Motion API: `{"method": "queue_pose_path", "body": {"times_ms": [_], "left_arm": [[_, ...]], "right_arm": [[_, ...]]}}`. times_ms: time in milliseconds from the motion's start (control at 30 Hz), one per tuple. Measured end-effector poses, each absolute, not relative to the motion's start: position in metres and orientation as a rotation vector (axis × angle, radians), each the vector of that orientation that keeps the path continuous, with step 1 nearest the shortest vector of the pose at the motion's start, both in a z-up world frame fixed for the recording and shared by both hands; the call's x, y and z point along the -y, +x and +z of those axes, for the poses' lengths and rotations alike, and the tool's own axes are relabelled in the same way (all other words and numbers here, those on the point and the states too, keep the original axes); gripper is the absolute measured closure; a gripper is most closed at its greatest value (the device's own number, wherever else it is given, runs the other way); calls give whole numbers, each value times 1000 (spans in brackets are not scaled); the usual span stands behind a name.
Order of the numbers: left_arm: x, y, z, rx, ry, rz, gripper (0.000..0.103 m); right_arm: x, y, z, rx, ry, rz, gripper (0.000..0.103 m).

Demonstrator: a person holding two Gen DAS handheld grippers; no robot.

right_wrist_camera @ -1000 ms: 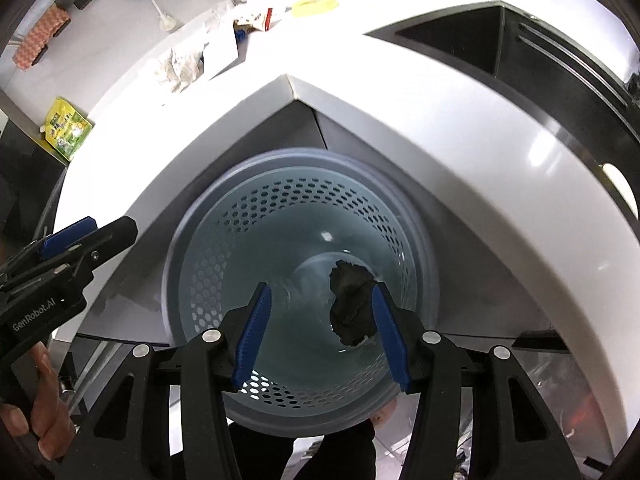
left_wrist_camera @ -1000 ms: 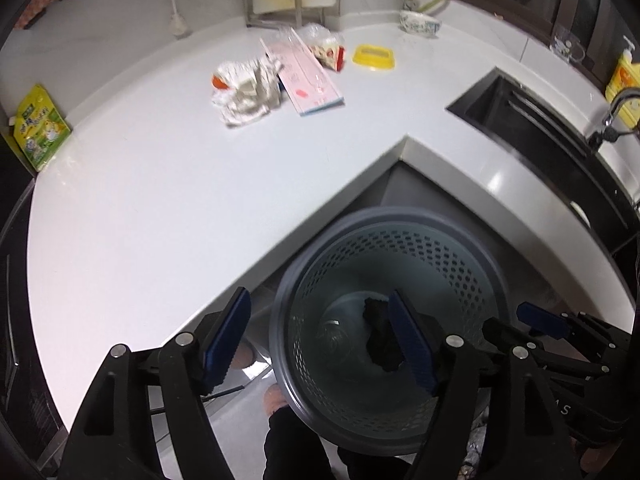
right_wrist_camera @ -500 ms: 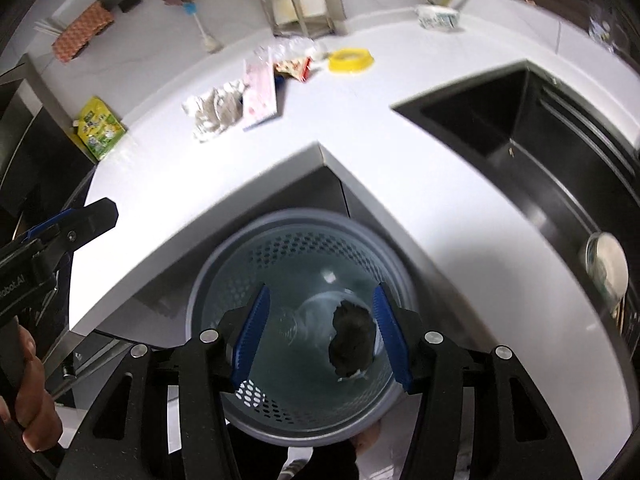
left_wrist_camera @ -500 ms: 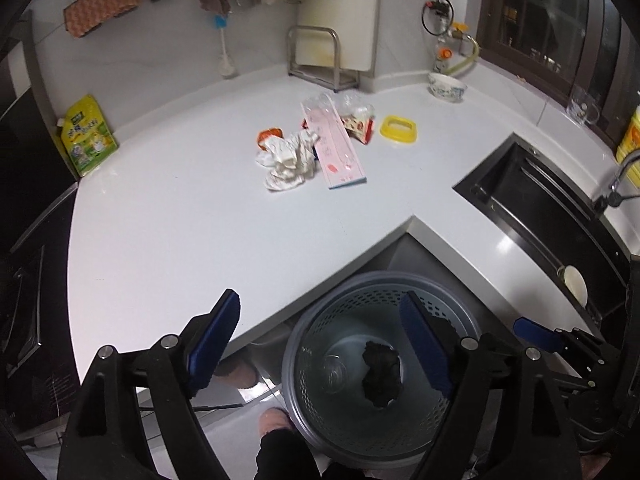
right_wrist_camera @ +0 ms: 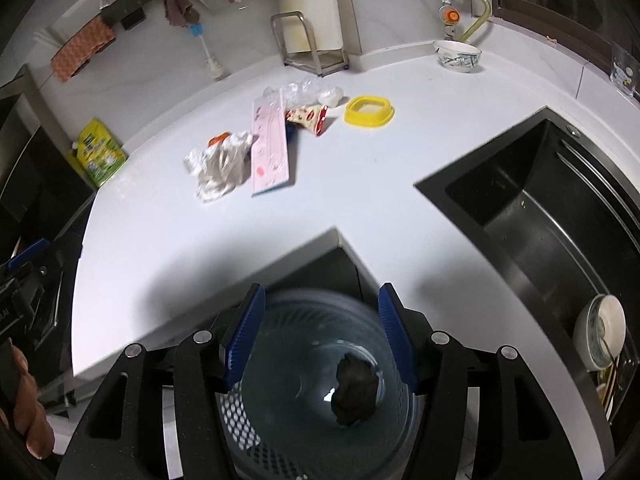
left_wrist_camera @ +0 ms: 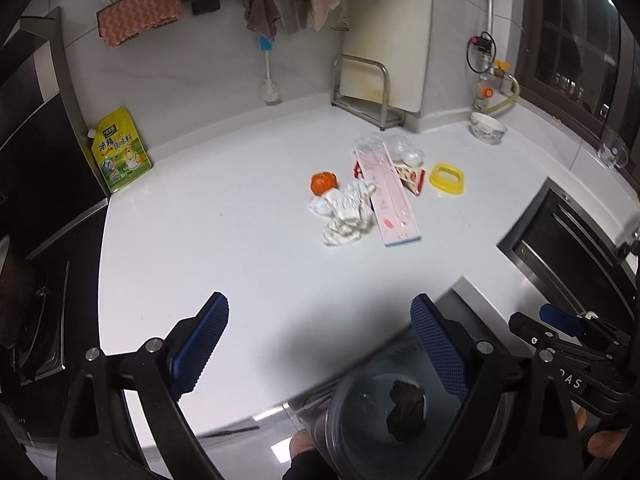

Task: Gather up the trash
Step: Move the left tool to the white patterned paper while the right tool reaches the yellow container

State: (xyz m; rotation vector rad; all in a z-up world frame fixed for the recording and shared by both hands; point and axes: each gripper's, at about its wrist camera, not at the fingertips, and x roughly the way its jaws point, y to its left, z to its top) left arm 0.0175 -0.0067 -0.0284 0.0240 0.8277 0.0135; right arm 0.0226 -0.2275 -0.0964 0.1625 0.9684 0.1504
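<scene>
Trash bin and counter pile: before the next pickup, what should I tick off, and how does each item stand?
1. Left hand-held gripper open and holding nothing: ok.
2. Right hand-held gripper open and holding nothing: ok.
3. Trash bin below the counter's inner corner, mouth uncovered: ok.
4. One dark lump lies at the bin's bottom, with room left: ok.
5. Counter cleared of trash: not ok. The crumpled white tissue, pink flat package, orange piece and clear plastic wrap remain.
6. Whether the yellow ring-shaped item counts as trash: cannot tell.
</scene>
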Motion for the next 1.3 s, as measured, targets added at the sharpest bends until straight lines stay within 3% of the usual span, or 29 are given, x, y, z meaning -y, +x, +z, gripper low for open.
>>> {"method": "queue_pose_path", "body": {"times_ms": [533,933,1300], "left_arm": [[5,134,-70,-867,15,4,10],[12,156,-93,-912,24,1,10],[15,157,-95,-915,28,-4,10]], "right_arm": [[260,176,-113,-934,27,112,35],[266,273,-144,-967,-224,333,28],[278,324,-149,-1010,-183,480,26]]}}
